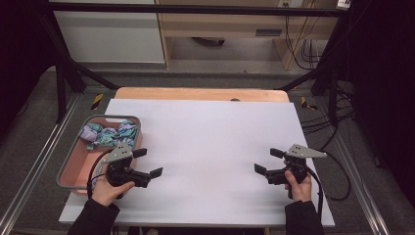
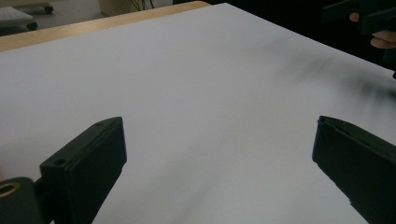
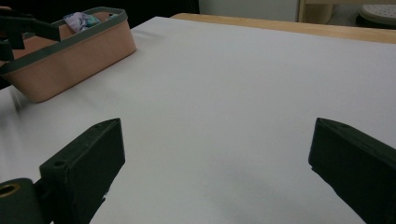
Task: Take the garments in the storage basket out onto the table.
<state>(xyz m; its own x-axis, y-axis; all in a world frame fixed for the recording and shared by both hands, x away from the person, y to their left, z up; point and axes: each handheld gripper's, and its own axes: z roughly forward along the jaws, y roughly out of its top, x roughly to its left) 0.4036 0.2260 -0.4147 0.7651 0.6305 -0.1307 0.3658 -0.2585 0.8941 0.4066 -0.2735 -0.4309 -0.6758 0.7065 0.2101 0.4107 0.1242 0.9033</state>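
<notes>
Crumpled bundles of patterned blue, purple and white cloth, lying at the far end of a pink oblong plastic basket with a grey rim, itself resting at the left edge of the white-covered tabletop. Likely light, soft and limp in the handling: no risk of breaking, but prone to sagging, unrolling or snagging on the rim when lifted. Best pinched at a raised fold or bunched crest near the top of a bundle, deep enough between the pads to catch several layers rather than a single slipping edge. Left hand-held gripper just beside the basket's inner wall, held low over the white sheet, pointing rightward across the tabletop, jaws spread wide with nothing between them; seen from its own camera, bare white surface in the gap. Right hand-held gripper well apart on the far side, gripped from below by the person's hand, pointing leftward toward the basket, jaws likewise wide and empty; from its own camera, the pink basket off to the upper left, cloth just peeking above the rim.
</notes>
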